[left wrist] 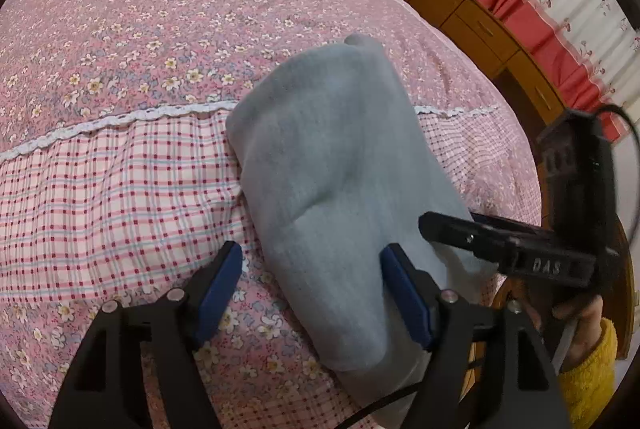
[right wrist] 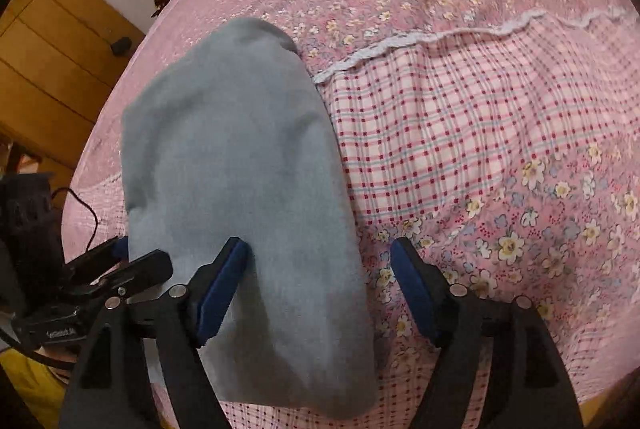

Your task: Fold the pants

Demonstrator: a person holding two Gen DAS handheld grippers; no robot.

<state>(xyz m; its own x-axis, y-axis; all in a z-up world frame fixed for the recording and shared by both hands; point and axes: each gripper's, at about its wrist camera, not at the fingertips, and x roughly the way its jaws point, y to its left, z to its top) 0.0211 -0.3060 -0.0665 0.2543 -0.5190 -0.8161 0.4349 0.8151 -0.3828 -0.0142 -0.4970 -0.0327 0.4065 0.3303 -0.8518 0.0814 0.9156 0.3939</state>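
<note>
The pants [left wrist: 332,165] are light blue-grey and lie folded into a long narrow bundle on the pink bed; they also show in the right wrist view [right wrist: 236,165]. My left gripper [left wrist: 312,269] is open, its jaws wide apart above the bundle's near end, its right finger over the cloth. My right gripper [right wrist: 320,265] is open, its jaws straddling the bundle's right edge, holding nothing. The right gripper also shows in the left wrist view [left wrist: 512,245], at the bundle's right side. The left gripper shows in the right wrist view [right wrist: 132,261], at the bundle's left edge.
The bed cover [left wrist: 120,169] is pink with flowers, a plaid band and a white lace strip [left wrist: 120,119]. A wooden cabinet [left wrist: 480,25] and red-trimmed curtain [left wrist: 532,21] stand beyond the bed's right side. A wooden wardrobe [right wrist: 44,69] stands by the bed's other side.
</note>
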